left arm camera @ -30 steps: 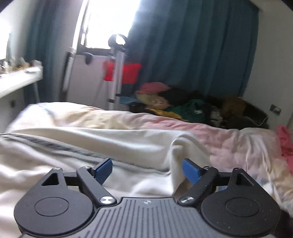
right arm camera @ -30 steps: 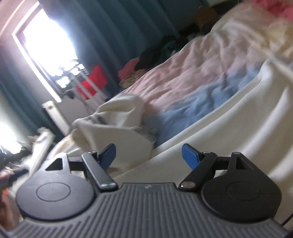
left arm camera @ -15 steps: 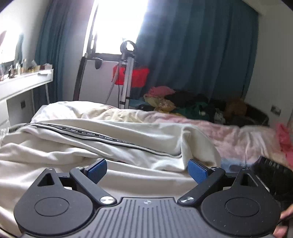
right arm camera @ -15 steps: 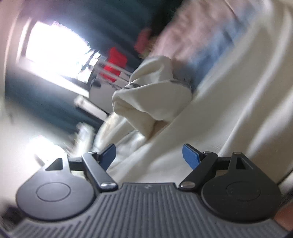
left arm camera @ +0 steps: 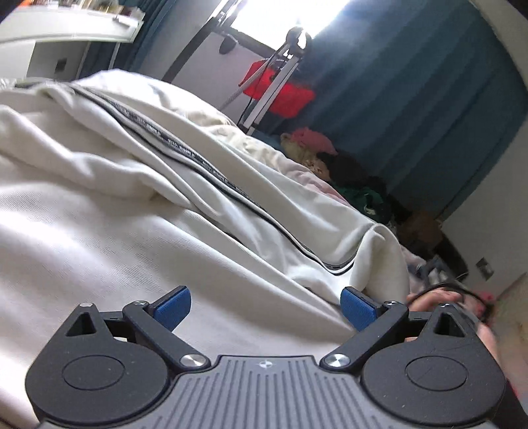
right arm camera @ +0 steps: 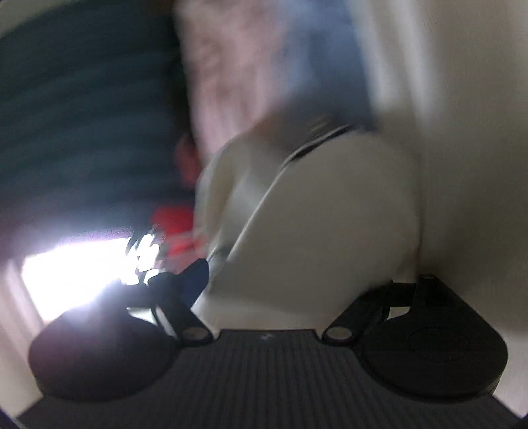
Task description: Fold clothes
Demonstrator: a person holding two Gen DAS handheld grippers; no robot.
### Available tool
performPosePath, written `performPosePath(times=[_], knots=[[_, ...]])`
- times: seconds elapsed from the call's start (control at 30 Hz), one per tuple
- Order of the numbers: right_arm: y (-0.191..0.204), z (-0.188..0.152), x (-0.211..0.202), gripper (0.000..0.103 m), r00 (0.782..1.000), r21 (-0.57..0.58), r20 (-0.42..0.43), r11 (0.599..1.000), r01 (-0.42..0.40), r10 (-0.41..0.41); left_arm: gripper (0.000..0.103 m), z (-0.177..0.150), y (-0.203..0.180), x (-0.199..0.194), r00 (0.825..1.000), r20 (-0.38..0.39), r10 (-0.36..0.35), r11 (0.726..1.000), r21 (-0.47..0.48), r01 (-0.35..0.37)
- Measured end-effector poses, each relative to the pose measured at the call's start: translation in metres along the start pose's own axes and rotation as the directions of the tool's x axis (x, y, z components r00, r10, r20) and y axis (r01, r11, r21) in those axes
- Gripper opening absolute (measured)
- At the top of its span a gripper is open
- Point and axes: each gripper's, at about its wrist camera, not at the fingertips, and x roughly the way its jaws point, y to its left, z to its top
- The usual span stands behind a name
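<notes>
A cream garment with a dark printed stripe lies spread and rumpled over the bed. My left gripper is open and empty, low over the cream cloth, its blue pads apart. In the blurred right wrist view, my right gripper is open with a folded lump of the cream garment lying between its fingers; its right fingertip is hidden behind the cloth. The hand holding the right gripper shows at the right edge of the left wrist view.
A pink and blue bedsheet lies beyond the garment. A pile of clothes sits past the bed by teal curtains. A tripod with a red bag stands at the window. A white desk is at the left.
The left gripper has dropped and tilted closer to the cream cloth. The right gripper has rolled and pushed forward, so the folded lump now sits between its open fingers.
</notes>
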Motion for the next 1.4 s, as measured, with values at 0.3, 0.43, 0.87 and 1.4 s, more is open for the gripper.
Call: performPosePath(times=[0.3,0.43,0.87,1.4], knots=[[0.108,0.013,0.011,0.015,0.938,-0.413,0.328,0.875,0.251,-0.115,0.098,-0.011,-0.003,0.013,0.998,-0.035,-0.052,0.999,-0.012,0.052],[0.176,0.02,-0.004,0.011,0.939,-0.649,0.341,0.732,0.206,0.039,0.098,-0.01,-0.004,0.011,0.998,-0.025,-0.054,0.999,-0.011,0.054],[0.072,0.139,-0.046,0.024,0.933,-0.685,0.329,0.644,0.341,-0.143,0.098,-0.019,-0.014,0.015,0.999,-0.033,-0.017,0.997,0.074,0.019],[0.109,0.167,-0.067,0.006,0.956,-0.745,0.294,0.624,0.234,-0.007,0.098,-0.023,-0.029,0.016,0.999,-0.041,0.031,0.988,0.151,-0.025]])
